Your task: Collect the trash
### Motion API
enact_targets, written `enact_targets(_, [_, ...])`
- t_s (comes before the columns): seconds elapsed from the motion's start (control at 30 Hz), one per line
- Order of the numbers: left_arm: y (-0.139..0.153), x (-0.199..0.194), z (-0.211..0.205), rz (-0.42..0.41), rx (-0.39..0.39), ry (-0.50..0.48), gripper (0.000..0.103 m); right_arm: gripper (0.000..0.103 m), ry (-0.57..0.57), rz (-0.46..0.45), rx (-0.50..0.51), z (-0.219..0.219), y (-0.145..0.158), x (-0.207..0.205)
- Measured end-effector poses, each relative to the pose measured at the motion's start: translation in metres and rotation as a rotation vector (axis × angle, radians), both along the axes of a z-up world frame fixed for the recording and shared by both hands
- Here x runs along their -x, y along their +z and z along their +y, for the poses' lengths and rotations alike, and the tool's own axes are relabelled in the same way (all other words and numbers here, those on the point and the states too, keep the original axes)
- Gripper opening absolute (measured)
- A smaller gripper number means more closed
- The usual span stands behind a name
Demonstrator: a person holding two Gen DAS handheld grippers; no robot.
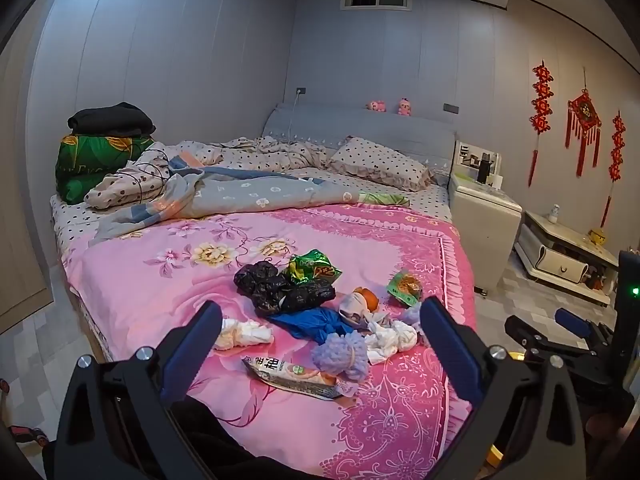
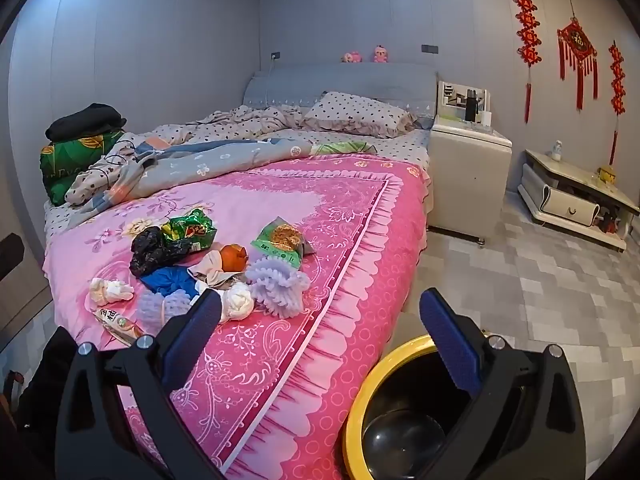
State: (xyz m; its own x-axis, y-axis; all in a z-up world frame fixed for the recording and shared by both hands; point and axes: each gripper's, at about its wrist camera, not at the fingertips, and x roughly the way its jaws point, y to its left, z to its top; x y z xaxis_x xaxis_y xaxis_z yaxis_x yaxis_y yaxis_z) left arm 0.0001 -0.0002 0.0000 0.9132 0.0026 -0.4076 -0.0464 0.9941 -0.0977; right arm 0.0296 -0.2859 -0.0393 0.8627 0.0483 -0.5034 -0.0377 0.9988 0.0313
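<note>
here, an entry for the trash, heaped at centre frame on the pink floral bedspread (image 1: 132, 280):

- black crumpled bag (image 1: 280, 288), middle of the heap, touching a green foil snack bag (image 1: 312, 268) just above it.
- blue crumpled plastic (image 1: 312, 322), directly below the black bag.
- green noodle-type packet (image 1: 406, 286), right of the heap, slightly apart.
- orange fruit peel (image 2: 234, 258) lying against a pale wrapper, centre of the right wrist view.
- white tissue wads: one at lower left of the heap (image 1: 244, 332), one at lower right (image 1: 394, 340).
- lilac fluffy pieces (image 1: 340, 354), low in the heap; whether these count as trash cannot be told.
- long printed wrapper (image 1: 296, 378), nearest the bottom of the frame.

outward: yellow-rimmed bin (image 2: 360, 400), black inside and apparently holding nothing, at lower right of the right wrist view, on the floor beside the bed's edge.

left gripper (image 1: 320, 344): jaws spread wide, holding nothing, hovering over the near side of the heap. right gripper (image 2: 320, 328): jaws spread wide, holding nothing, above the bed edge and bin rim.

step in hand, as judged: the start; every piece lies on the bed. next move likely calls for lowering the left gripper onto the long printed wrapper or a tissue wad, pinching it without catching the bedspread, then carrying it to the bin.
</note>
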Motion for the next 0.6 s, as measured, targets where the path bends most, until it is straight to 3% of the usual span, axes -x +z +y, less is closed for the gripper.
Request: enact_targets(0.6, [-0.0037, -0.0015, 0.0021, 0.01, 0.003, 0.001, 0.096, 0.095, -0.001, 0.005, 0.011, -0.0001, 0.0004, 0.0002])
